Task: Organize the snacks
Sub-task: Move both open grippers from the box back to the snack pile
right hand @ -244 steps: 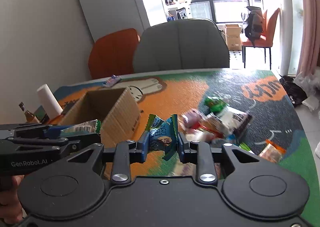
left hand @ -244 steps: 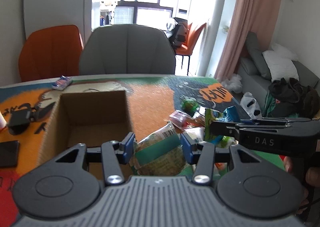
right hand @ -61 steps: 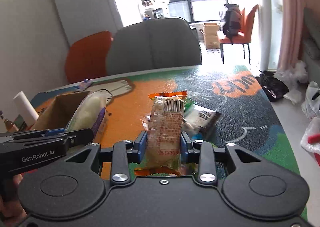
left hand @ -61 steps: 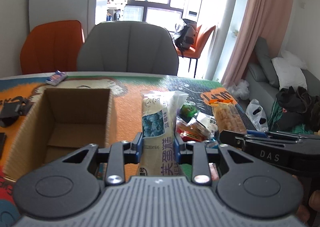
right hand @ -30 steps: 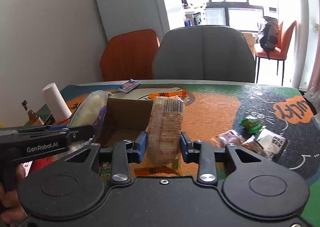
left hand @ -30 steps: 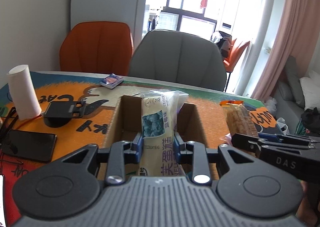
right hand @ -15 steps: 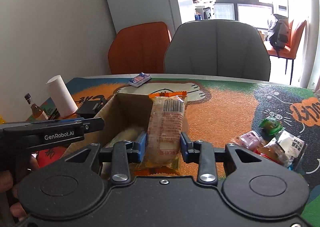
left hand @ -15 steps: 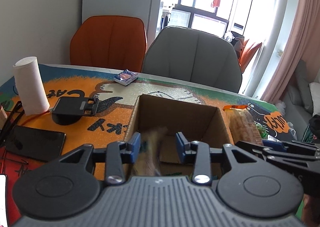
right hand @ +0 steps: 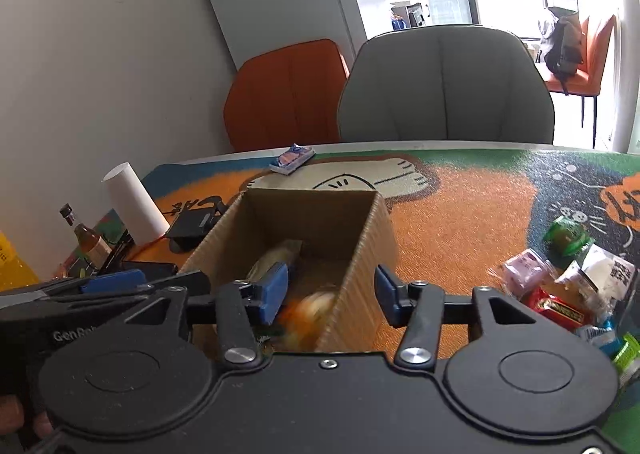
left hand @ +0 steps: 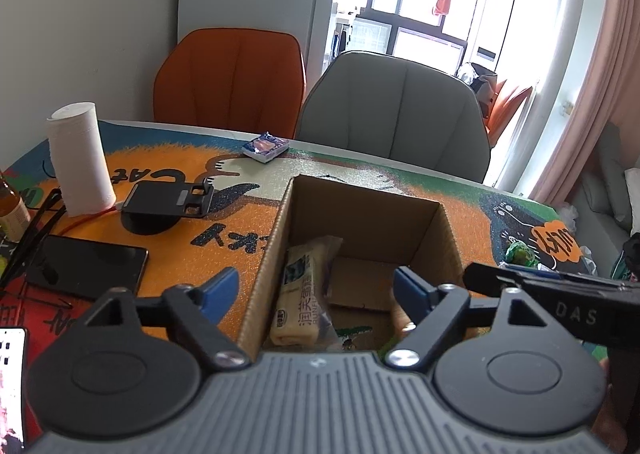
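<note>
An open cardboard box (left hand: 444,230) stands on the colourful table mat; it also shows in the right wrist view (right hand: 372,230). A pale egg-cake packet (left hand: 302,290) lies inside it. My left gripper (left hand: 316,292) is open and empty just above the box's near edge. My right gripper (right hand: 330,294) is open over the box's right wall, and an orange snack packet (right hand: 310,310), blurred, drops into the box below it. A pile of loose snacks (right hand: 568,278) lies on the mat to the right of the box.
A white paper roll (left hand: 80,158), a black phone stand (left hand: 168,206), a phone (left hand: 86,266) and a brown bottle (right hand: 90,242) sit left of the box. A small blue packet (left hand: 265,147) lies at the far edge. An orange chair (left hand: 232,82) and a grey chair (left hand: 396,110) stand behind the table.
Both grippers have opened. The egg-cake packet left my left gripper and now lies in the box. The orange packet left my right gripper and is falling into the box.
</note>
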The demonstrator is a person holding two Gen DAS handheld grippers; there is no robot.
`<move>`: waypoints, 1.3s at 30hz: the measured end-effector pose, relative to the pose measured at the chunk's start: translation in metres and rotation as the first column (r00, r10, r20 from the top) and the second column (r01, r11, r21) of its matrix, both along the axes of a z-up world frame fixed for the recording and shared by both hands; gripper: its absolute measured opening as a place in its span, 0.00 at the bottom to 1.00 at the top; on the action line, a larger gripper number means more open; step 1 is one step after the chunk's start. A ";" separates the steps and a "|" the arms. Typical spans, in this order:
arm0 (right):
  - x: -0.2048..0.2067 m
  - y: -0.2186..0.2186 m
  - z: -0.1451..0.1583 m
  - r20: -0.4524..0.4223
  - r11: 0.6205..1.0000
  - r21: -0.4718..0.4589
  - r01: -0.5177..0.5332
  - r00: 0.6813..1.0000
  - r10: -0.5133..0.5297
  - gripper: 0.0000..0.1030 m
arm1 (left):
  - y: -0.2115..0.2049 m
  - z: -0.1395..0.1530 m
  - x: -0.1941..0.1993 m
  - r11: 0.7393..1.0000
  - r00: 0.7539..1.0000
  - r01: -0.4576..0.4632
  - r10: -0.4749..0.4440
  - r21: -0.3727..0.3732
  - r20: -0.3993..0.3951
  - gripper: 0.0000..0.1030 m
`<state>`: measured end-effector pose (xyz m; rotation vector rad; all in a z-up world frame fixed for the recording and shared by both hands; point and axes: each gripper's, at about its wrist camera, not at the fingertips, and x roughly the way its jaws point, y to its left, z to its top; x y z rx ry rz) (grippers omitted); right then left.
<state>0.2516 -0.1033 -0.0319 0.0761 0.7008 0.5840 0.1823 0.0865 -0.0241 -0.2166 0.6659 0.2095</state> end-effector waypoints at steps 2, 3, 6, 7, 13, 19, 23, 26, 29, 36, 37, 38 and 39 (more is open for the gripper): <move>-0.002 -0.005 0.000 0.001 1.000 -0.003 0.010 1.000 -0.010 0.52 | -0.002 0.000 0.000 1.000 1.000 -0.001 0.001 0.002 -0.003 0.84; -0.004 -0.009 -0.001 0.001 1.000 -0.004 0.016 1.000 -0.016 0.52 | -0.004 0.000 -0.001 1.000 1.000 -0.001 0.001 0.000 -0.004 0.84; -0.006 -0.021 -0.002 -0.005 0.999 -0.009 0.037 0.999 -0.037 0.53 | -0.008 -0.001 -0.001 1.000 1.000 0.006 -0.006 -0.009 -0.005 0.87; -0.007 -0.026 -0.003 -0.006 0.999 -0.010 0.047 0.999 -0.047 0.54 | -0.011 -0.002 -0.001 1.000 1.000 0.012 -0.012 -0.010 -0.005 0.88; -0.013 -0.056 -0.004 0.005 0.993 -0.021 0.115 0.993 -0.115 0.71 | -0.030 -0.003 -0.001 0.998 0.998 0.057 -0.057 -0.025 0.002 0.93; -0.017 -0.085 -0.004 0.001 0.988 -0.008 0.156 0.988 -0.156 0.94 | -0.050 -0.004 -0.002 0.994 0.994 0.108 -0.107 -0.029 0.017 1.00; -0.020 -0.104 -0.005 -0.011 0.985 -0.003 0.173 0.985 -0.173 1.00 | -0.062 -0.005 -0.005 0.990 0.991 0.136 -0.136 -0.030 0.012 1.00; -0.022 -0.116 -0.006 -0.026 0.984 -0.009 0.176 0.984 -0.176 1.00 | -0.071 -0.006 -0.008 0.985 0.986 0.166 -0.166 -0.045 0.006 1.00; -0.027 -0.124 -0.007 -0.027 0.984 -0.029 0.177 0.984 -0.178 1.00 | -0.081 -0.007 -0.011 0.980 0.982 0.190 -0.190 -0.053 0.002 1.00; -0.034 -0.146 -0.015 -0.062 0.980 -0.041 0.193 0.979 -0.195 1.00 | -0.107 -0.013 -0.013 0.973 0.973 0.226 -0.228 -0.051 -0.032 1.00; -0.035 -0.149 -0.016 -0.063 0.980 -0.041 0.195 0.978 -0.197 1.00 | -0.110 -0.015 -0.013 0.972 0.972 0.231 -0.233 -0.051 -0.036 1.00; -0.037 -0.151 -0.017 -0.064 0.979 -0.041 0.198 0.978 -0.201 1.00 | -0.114 -0.016 -0.013 0.970 0.970 0.237 -0.240 -0.052 -0.039 1.00; -0.037 -0.154 -0.017 -0.065 0.978 -0.041 0.203 0.977 -0.205 1.00 | -0.118 -0.017 -0.013 0.968 0.968 0.244 -0.246 -0.054 -0.042 1.00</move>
